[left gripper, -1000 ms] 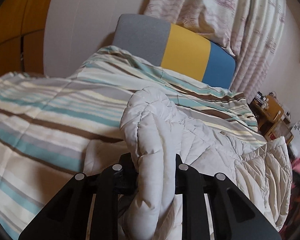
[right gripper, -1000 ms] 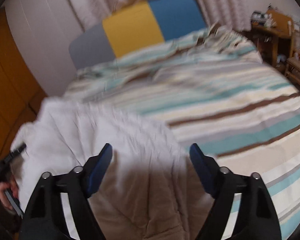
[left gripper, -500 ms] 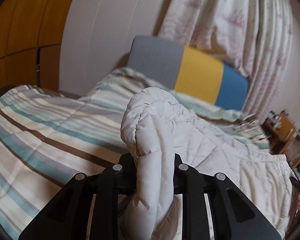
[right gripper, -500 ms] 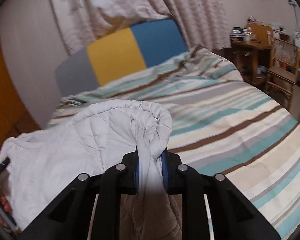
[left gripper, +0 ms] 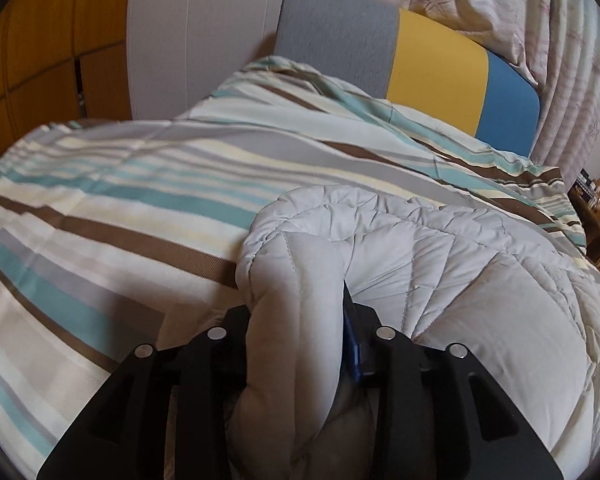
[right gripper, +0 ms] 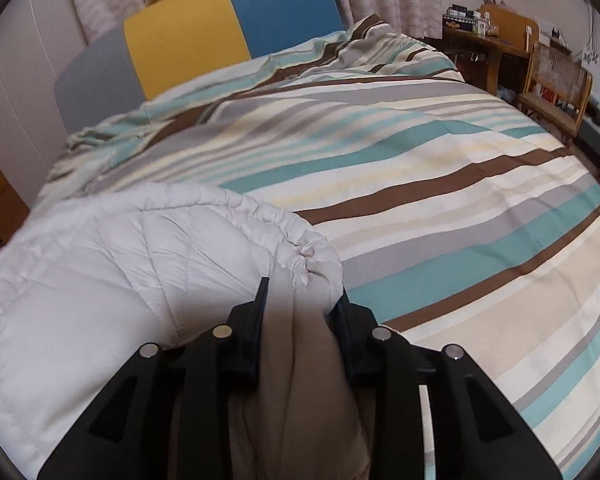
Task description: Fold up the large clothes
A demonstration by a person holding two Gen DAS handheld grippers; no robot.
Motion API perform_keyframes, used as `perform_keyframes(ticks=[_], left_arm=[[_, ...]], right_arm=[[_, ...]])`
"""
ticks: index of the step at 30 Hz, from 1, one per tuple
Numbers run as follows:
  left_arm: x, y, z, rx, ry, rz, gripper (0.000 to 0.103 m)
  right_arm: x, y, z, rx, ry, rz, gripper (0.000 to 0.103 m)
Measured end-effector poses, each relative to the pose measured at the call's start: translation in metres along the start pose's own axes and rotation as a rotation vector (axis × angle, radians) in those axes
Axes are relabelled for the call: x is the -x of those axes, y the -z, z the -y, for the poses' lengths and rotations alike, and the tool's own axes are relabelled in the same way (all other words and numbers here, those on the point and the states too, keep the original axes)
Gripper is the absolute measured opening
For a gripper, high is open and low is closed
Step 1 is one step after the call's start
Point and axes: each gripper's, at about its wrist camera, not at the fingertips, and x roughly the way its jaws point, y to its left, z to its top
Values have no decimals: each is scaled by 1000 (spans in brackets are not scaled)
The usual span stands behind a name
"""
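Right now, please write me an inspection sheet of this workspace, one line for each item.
Surface: bed with striped cover, fairly smooth.
Job's things: white quilted coat, bunched, lying on the cover.
Clutter: nothing seen on the bed.
Grippers: left gripper and right gripper each have a coat fold between the jaws; both are opening.
Cables: nothing seen.
Surroundings: grey, yellow and blue headboard, curtain, wooden desk and chair.

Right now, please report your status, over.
Both tongs opening, left and right, quilt fold between each. Quilt lies on striped bed. Nothing in the way.
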Motion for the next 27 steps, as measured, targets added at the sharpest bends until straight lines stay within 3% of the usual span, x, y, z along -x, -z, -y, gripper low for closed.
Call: perform_keyframes(ticks=[4,6,8,10,14,18,21,23,27], left_arm=[[3,0,5,-19,-14,-16,45],[18,-4,12,-43,-56,-5,65],[45,-7,17,-61,-91,78,78],[79,-8,24,-50,-104,190,83],[120,-14,59,-72,-3,290,84],[105,-14,120,-237,30,229,84],[76,-5,145,-331,-6,192,84],[48,6,156,-385,-27,128,84],[18,27,150,-366,-17,97,89]], right_arm=[[0,3,-15,63,83,19,32],[1,5,-17,77,102,27,32],[0,5,-15,72,97,28,33],[2,5,-14,66,93,30,36],[3,5,-16,71,103,37,37],[5,5,-14,64,97,39,38],[5,5,-14,62,98,40,39],[6,6,-15,62,101,41,40],[8,7,-16,64,105,54,48]])
